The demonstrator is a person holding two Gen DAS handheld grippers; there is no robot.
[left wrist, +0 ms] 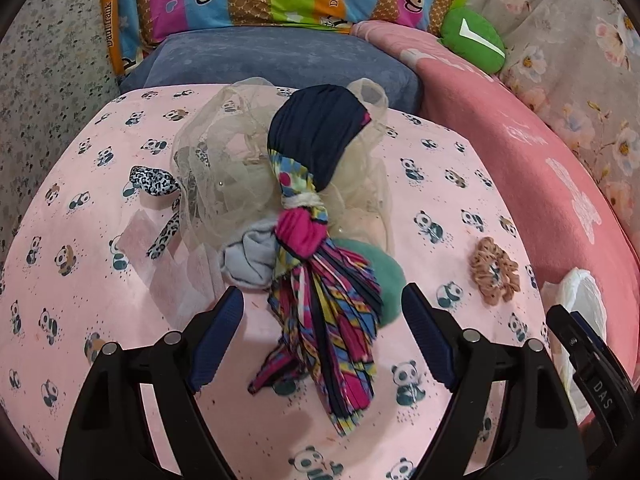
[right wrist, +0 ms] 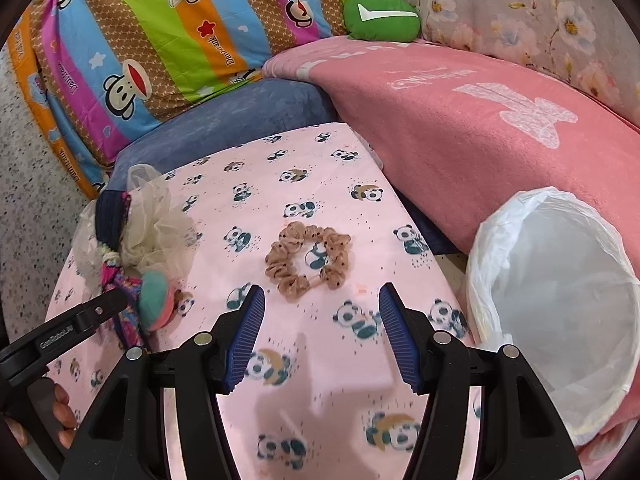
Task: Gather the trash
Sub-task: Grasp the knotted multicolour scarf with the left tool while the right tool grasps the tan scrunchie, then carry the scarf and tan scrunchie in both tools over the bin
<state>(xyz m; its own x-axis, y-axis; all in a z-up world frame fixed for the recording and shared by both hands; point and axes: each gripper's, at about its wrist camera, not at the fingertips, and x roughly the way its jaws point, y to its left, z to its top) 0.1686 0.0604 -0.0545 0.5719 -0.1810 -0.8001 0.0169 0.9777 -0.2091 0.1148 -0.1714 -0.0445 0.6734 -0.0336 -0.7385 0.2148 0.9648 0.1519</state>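
The left claw point(left wrist: 322, 328) is open, with its two blue pads wide apart, and it holds nothing. It hangs low over the table point(left wrist: 72, 300), which is covered with a pink cloth printed with pandas. Between the pads lies the fringed end of a colourful striped cloth bundle point(left wrist: 320, 280), tied with a white cord. Just beside the bundle are a grey sock point(left wrist: 246, 258) and a round teal pad point(left wrist: 386, 280), both touching it. Behind them sits a heap of cream mesh point(left wrist: 224, 176), and a leopard-print ribbon point(left wrist: 160, 196) lies at its left side.

The right claw point(right wrist: 322, 330) is also open and empty, above the same table. Just ahead of its pads lies a tan scrunchie point(right wrist: 308, 258) with dark dots, flat on the cloth and apart from the bundle. To the right, beside the table edge, stands a bin lined with a white plastic bag point(right wrist: 552, 304), its mouth open.

Farther back are a blue cushion point(right wrist: 224, 124), a pink blanket point(right wrist: 460, 120), a striped cartoon pillow point(right wrist: 160, 40) and a small green pillow point(right wrist: 380, 16).
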